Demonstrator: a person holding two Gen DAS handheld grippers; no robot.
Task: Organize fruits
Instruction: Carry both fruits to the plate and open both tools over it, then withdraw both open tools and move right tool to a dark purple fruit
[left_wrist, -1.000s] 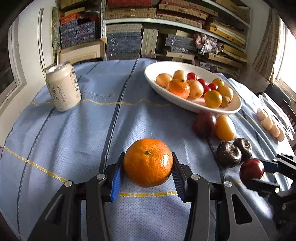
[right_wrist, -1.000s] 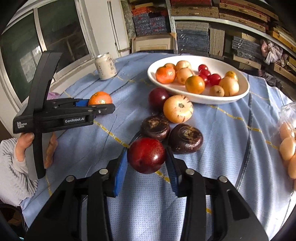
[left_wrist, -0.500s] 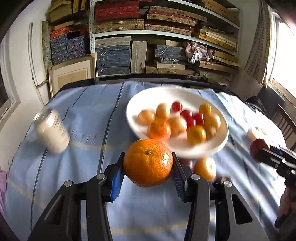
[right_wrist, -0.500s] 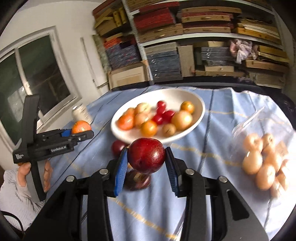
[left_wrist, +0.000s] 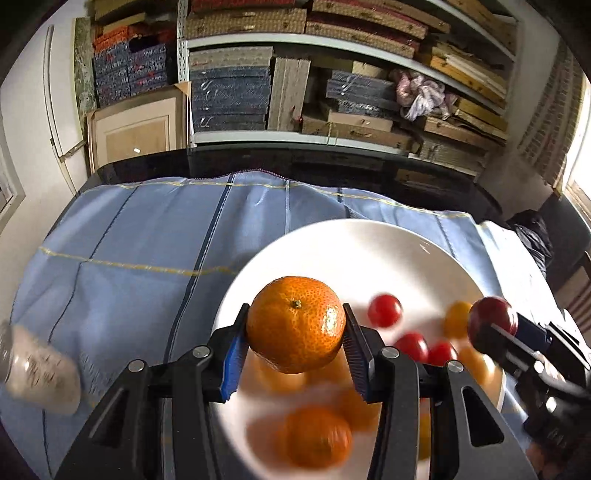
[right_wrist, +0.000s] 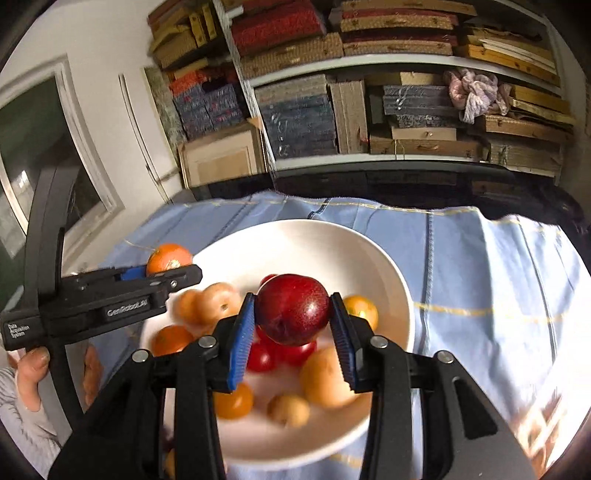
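- Gripping a tangerine, the left gripper is hanging over the near-left part of the white bowl; both pads are pressing the fruit's sides
- Clamping a dark red plum, the right gripper is hovering above the bowl's middle; the plum is sitting clear of the fruit below
- Lying blurred in the bowl are oranges, yellow fruit and cherry tomatoes
- Standing blurred at the left edge of the blue cloth is a can; shelves are filling the background
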